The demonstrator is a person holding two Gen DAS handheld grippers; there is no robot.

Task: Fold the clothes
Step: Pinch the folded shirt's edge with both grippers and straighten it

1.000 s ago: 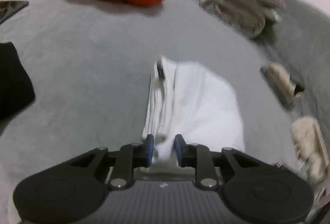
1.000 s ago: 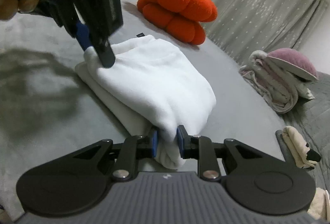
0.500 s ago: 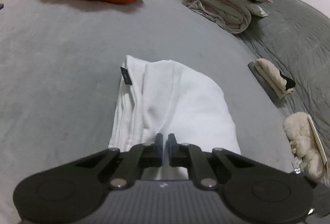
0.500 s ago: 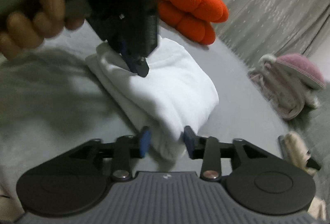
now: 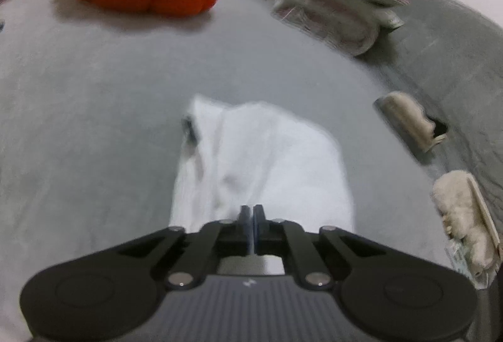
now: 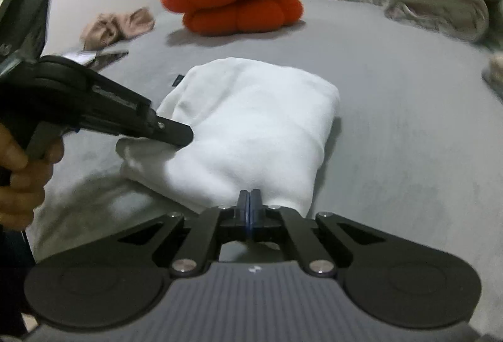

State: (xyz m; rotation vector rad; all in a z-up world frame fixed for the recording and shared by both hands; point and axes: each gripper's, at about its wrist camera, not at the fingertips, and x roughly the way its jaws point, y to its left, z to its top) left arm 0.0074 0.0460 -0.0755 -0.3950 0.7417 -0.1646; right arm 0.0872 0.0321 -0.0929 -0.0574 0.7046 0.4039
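Left gripper [image 5: 252, 211]: your jaws sit pressed together, empty, over the folded white garment [image 5: 264, 159].
Right gripper [image 6: 249, 197]: your jaws have just snapped closed, nothing between them.

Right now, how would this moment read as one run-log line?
phase: fold finished, releasing | folded white fleece garment: on grey bedspread | left gripper: shut, empty | right gripper: shut, empty, at garment's near edge

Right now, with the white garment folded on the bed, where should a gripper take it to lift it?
Probably the rounded folded edge of the white folded garment on the right in the right wrist view, coming in low over the grey bedsheet. There the layers join in one bend; the left side shows loose stacked edges that could splay.
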